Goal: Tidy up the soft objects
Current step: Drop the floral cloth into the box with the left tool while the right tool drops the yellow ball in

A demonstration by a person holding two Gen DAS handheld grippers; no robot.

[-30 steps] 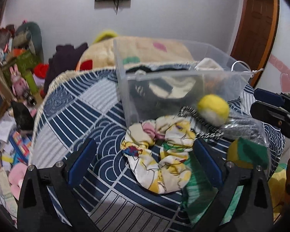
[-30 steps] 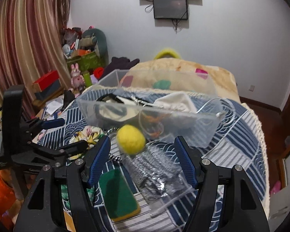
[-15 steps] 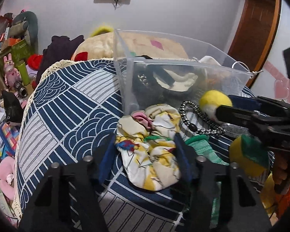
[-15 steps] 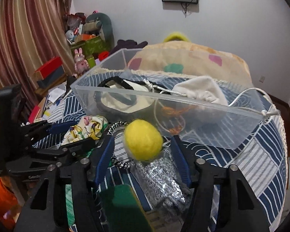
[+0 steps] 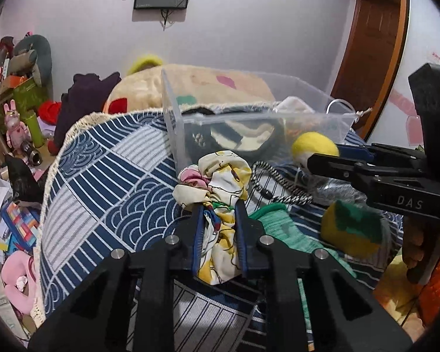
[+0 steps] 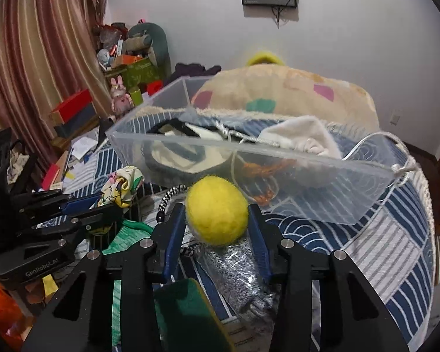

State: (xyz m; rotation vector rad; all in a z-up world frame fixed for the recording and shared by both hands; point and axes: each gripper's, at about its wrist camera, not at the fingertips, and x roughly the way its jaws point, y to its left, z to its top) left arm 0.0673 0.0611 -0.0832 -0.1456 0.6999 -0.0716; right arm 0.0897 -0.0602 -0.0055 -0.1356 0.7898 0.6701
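My left gripper (image 5: pixel 219 208) is shut on a floral fabric scrunchie (image 5: pixel 220 176) lying on the blue patterned bedspread in front of a clear plastic bin (image 5: pixel 258 135). The scrunchie also shows in the right wrist view (image 6: pixel 121 186). My right gripper (image 6: pixel 217 209) has closed on a yellow felt ball (image 6: pixel 217 209), both pads touching its sides, just in front of the bin (image 6: pixel 278 182). The ball also shows in the left wrist view (image 5: pixel 314 146). The bin holds black and white soft items and a white cloth.
A green and yellow sponge (image 5: pixel 355 228), green knit cloth (image 5: pixel 281 226), black-white cord (image 5: pixel 278 182) and a silver glittery bag (image 6: pixel 240 270) lie on the bedspread (image 5: pixel 102 182). A large beige plush (image 6: pixel 293 99) sits behind the bin. Floor clutter is at left.
Both grippers have closed: the left one onto the scrunchie, the right one onto the yellow ball. Both also moved forward toward the bin.
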